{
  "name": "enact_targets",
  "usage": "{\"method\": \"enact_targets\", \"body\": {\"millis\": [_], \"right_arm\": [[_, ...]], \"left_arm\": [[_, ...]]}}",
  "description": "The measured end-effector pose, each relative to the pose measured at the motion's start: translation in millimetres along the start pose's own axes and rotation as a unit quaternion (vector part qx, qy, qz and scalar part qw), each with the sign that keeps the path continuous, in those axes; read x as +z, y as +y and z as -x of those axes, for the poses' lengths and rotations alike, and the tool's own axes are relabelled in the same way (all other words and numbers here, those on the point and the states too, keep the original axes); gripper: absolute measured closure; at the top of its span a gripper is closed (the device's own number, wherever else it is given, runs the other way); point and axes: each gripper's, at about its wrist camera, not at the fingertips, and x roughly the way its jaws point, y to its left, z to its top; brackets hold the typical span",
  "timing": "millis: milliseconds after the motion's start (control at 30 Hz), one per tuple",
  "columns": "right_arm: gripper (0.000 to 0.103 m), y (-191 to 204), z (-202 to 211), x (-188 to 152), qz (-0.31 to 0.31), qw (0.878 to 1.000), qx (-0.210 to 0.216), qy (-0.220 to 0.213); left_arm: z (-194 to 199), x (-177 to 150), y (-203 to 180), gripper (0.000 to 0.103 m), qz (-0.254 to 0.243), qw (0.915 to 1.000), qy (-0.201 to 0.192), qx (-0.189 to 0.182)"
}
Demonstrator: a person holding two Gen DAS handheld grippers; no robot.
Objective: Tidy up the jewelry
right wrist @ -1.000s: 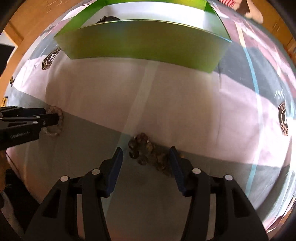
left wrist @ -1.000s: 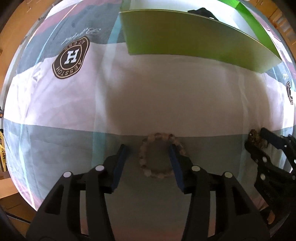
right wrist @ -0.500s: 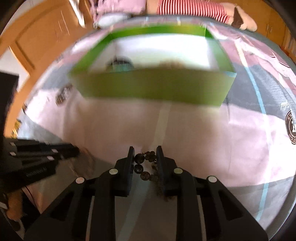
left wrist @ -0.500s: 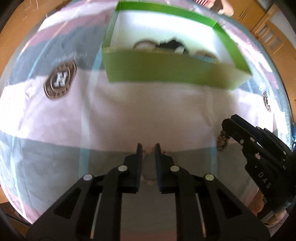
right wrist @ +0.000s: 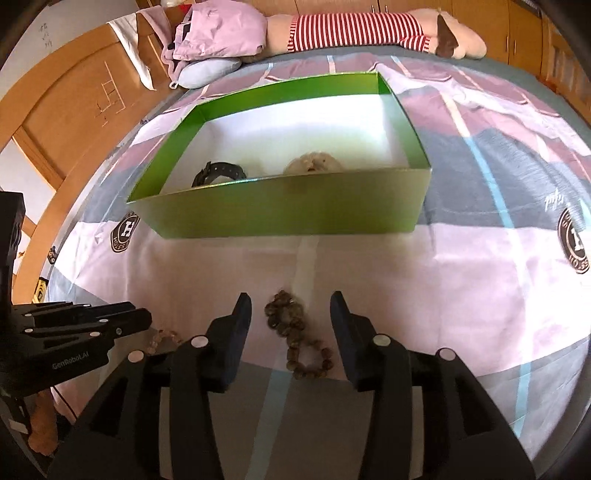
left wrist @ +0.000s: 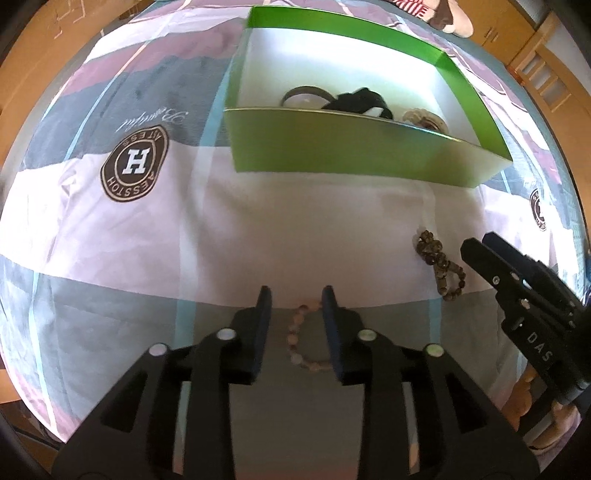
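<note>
Left tongs [left wrist: 296, 295]: the two fingers stand apart, with nothing clamped; the pale bead bracelet [left wrist: 303, 341] lies flat on the bed sheet [left wrist: 295, 221] in the gap between them, close to the right finger.
Right tongs [right wrist: 290, 301]: the fingers are wide apart and hold nothing; the dark bead bracelet [right wrist: 297, 339] lies on the sheet between them, twisted in a figure of eight.
Dark bead bracelet, left view [left wrist: 439, 264]: on the pink stripe of the sheet, just beside the tip of the right tongs [left wrist: 476, 251].
Pale bracelet, right view [right wrist: 162, 339]: only partly seen, just under the tip of the left tongs [right wrist: 142, 319].
Green box [right wrist: 288, 210]: open, with white inside, on the bed behind both bracelets and well apart from them.
Inside the box: a dark watch [right wrist: 219, 173] at the left and a pale bead piece [right wrist: 314, 164] near the middle, both close to the front wall.
Far edge of bed: a plush toy in red striped shirt [right wrist: 369, 33] and a lilac garment [right wrist: 218, 33].
</note>
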Motion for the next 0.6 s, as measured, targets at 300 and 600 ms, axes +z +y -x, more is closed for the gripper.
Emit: {"method": "enact_targets", "body": {"millis": [300,600], "right_arm": [[0.056,-7.9,-0.4,-0.6,-0.012,1.0,-0.003,0.012],[0.054,-13.4,-3.0,-1.5,-0.012,0.999,-0.034,0.018]], "left_arm": [[6.8,8.8,53.7,0.058,0.075,0.9967,0.021,-0.02],[-7.0,-9.1,8.7,0.06,-0.014,0.9988,0.047,0.004]]}}
